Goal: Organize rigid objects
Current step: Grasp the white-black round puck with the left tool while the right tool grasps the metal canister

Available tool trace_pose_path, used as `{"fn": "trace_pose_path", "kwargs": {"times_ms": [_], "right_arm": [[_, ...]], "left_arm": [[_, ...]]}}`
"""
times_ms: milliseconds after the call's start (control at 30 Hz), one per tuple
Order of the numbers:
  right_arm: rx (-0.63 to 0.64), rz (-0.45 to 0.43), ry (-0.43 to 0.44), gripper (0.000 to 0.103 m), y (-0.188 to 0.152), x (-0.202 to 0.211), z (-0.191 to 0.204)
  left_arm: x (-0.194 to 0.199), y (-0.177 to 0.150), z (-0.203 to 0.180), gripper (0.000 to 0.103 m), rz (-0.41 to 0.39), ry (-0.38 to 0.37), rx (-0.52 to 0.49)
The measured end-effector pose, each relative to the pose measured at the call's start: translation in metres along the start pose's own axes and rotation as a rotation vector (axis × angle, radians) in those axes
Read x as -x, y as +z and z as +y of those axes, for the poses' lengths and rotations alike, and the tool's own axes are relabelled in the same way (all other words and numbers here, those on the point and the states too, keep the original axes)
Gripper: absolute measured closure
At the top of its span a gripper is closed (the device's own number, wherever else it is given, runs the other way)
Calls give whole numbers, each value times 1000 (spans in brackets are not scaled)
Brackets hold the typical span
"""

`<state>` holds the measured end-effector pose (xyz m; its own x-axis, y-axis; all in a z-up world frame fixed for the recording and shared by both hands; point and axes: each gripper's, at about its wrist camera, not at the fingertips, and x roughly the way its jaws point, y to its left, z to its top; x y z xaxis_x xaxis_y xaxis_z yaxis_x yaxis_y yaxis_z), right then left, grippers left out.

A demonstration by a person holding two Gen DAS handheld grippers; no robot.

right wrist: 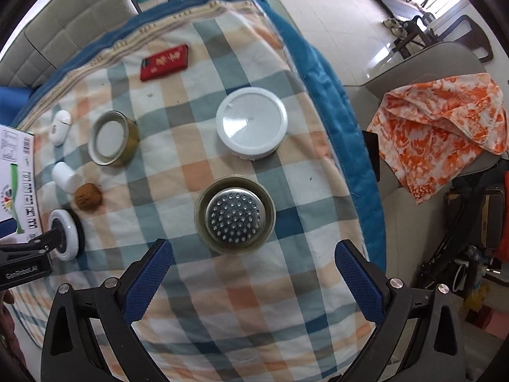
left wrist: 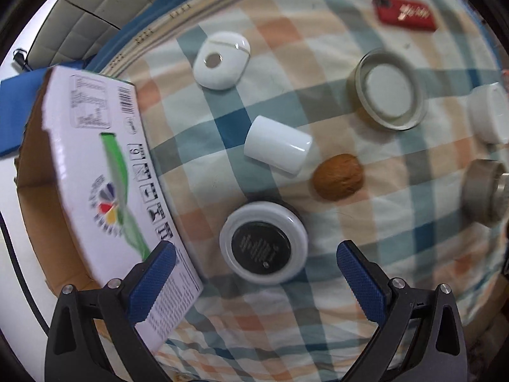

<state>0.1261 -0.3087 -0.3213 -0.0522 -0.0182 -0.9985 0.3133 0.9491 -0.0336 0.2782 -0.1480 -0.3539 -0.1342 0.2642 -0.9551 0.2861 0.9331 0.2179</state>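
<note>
Several rigid objects lie on a checked cloth point(left wrist: 366, 222). In the left wrist view my left gripper point(left wrist: 256, 264) is open and empty, just before a round white jar with a black centre point(left wrist: 263, 243). Beyond it lie a white cylinder point(left wrist: 277, 145), a walnut point(left wrist: 338, 176), a white earbud case point(left wrist: 221, 60), a tin with a white inside point(left wrist: 388, 90) and a red box point(left wrist: 405, 14). In the right wrist view my right gripper point(right wrist: 253, 265) is open and empty, just before a round strainer lid point(right wrist: 235, 215). A white lid point(right wrist: 252, 124) lies beyond it.
An open cardboard box point(left wrist: 105, 172) stands at the left edge of the cloth, and shows in the right wrist view point(right wrist: 16, 172). The table edge with blue padding point(right wrist: 343, 121) runs on the right; a chair with an orange cloth point(right wrist: 442, 121) stands past it.
</note>
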Motion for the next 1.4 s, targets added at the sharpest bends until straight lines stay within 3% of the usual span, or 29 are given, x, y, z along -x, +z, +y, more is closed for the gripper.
{"fn": "trace_pose_path", "kwargs": {"times_ms": [200, 300, 500, 633, 733, 867, 1033, 1200, 1267, 1400], "right_arm": [[-45, 85, 56, 0, 10, -34, 1], [-51, 104, 46, 3, 13, -47, 5], [-68, 130, 55, 9, 20, -66, 11], [-81, 157, 65, 18, 21, -80, 12], [-83, 178, 58, 28, 19, -90, 10], [-87, 177, 88, 31, 17, -95, 4], [-45, 186, 108, 31, 16, -98, -1], [6, 213, 161, 31, 13, -97, 3], [14, 210, 147, 31, 12, -96, 5], [3, 202, 141, 30, 8, -96, 9]], "left_arm": [[-42, 5, -21, 1, 71, 127, -99], [-58, 0, -27, 4, 96, 140, -129], [-71, -15, -29, 27, 114, 64, -129], [-80, -28, -29, 27, 108, 48, -114], [-50, -27, -2, 27, 107, 0, -54], [-42, -50, 20, 27, 81, -153, 77], [-36, -74, 18, 27, 63, -312, 153], [-48, -98, 16, 27, 87, -355, 183], [-60, -107, 16, 27, 112, -361, 197], [-65, -138, 14, 23, 87, -345, 195]]}}
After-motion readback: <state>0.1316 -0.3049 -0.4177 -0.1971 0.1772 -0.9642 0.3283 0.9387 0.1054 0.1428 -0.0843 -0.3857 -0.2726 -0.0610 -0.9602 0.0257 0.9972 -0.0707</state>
